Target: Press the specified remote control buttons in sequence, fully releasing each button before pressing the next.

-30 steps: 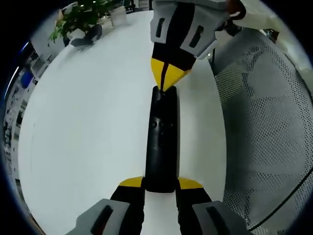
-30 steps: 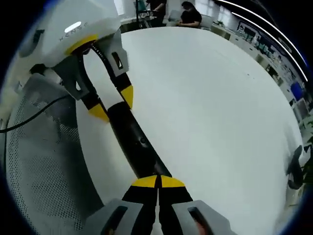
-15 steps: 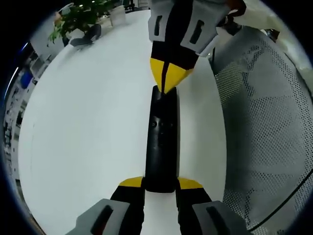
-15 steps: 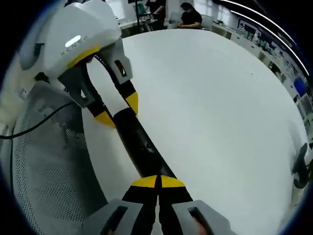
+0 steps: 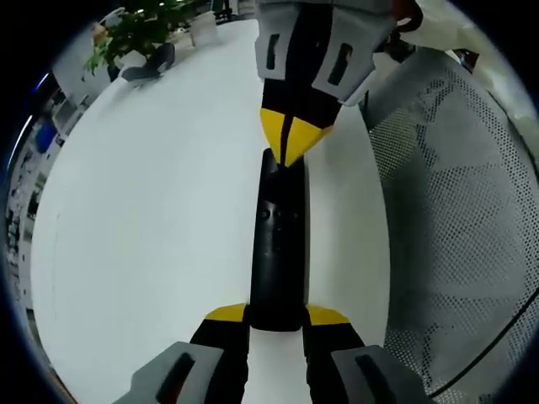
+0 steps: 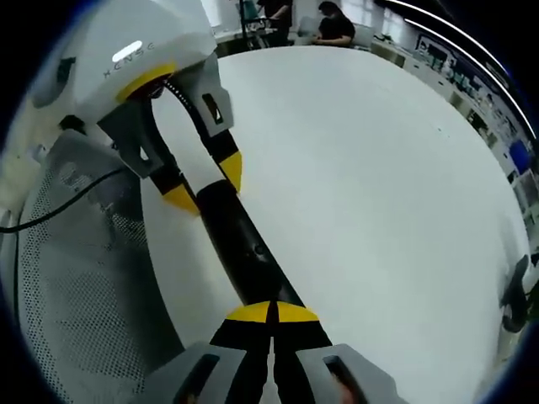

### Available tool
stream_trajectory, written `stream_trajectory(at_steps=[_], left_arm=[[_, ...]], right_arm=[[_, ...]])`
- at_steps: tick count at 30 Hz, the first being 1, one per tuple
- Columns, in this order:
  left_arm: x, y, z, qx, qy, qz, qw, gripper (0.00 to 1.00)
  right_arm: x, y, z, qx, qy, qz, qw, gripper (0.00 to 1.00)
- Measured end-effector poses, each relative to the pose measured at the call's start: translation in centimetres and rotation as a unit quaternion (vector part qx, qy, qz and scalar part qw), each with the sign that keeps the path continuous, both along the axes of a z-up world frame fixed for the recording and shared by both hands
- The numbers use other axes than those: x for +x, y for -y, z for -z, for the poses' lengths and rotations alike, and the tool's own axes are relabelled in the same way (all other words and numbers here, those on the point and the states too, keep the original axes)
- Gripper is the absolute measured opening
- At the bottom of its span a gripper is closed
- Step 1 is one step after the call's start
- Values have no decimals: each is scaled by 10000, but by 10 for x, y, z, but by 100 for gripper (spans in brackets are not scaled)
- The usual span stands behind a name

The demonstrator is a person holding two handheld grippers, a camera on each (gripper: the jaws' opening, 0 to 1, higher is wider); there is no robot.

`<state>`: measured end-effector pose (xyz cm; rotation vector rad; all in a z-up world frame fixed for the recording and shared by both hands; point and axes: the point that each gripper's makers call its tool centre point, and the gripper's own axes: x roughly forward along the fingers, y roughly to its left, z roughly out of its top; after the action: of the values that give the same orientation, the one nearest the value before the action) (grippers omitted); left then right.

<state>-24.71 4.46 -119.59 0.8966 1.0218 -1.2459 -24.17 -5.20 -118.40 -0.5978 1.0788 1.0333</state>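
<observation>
A long black remote [image 5: 278,244] lies lengthwise over the white table [image 5: 152,210]. My left gripper [image 5: 277,315] is shut on its near end, one yellow-tipped jaw on each side. From the top of the left gripper view my right gripper [image 5: 290,143] comes down, shut, its joined yellow tips resting on the remote's far end. In the right gripper view the same remote [image 6: 240,244] runs up from my right gripper [image 6: 272,313], shut with its tips on it, to my left gripper [image 6: 206,185] clamping the other end. Small buttons show on the remote's top face.
A grey mesh chair [image 5: 455,219] stands close beside the table's edge, also seen as mesh chair [image 6: 76,286]. A potted plant [image 5: 139,29] and a dark object [image 5: 152,63] sit at the table's far side. A seated person [image 6: 333,25] is beyond the table.
Almost nothing. The right gripper's shut tips stay on the remote's far end, shifting only slightly. The left gripper keeps its hold; the right gripper view has wobbled a little.
</observation>
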Motion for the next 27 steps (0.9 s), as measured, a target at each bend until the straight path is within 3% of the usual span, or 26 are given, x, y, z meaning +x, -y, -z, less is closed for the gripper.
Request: stream_trajectory(at_steps=[12, 20, 27], left_arm=[[1, 0, 0, -97, -37, 4, 9999, 22], [1, 0, 0, -104, -34, 14, 9999, 22], [1, 0, -1, -195, -9, 30, 9998, 22]], right_arm=[[1, -1, 1, -118, -183, 176, 9996, 0], [1, -1, 0, -76, -144, 280, 9995, 0], [0, -1, -1, -170, 67, 121, 9998, 0]])
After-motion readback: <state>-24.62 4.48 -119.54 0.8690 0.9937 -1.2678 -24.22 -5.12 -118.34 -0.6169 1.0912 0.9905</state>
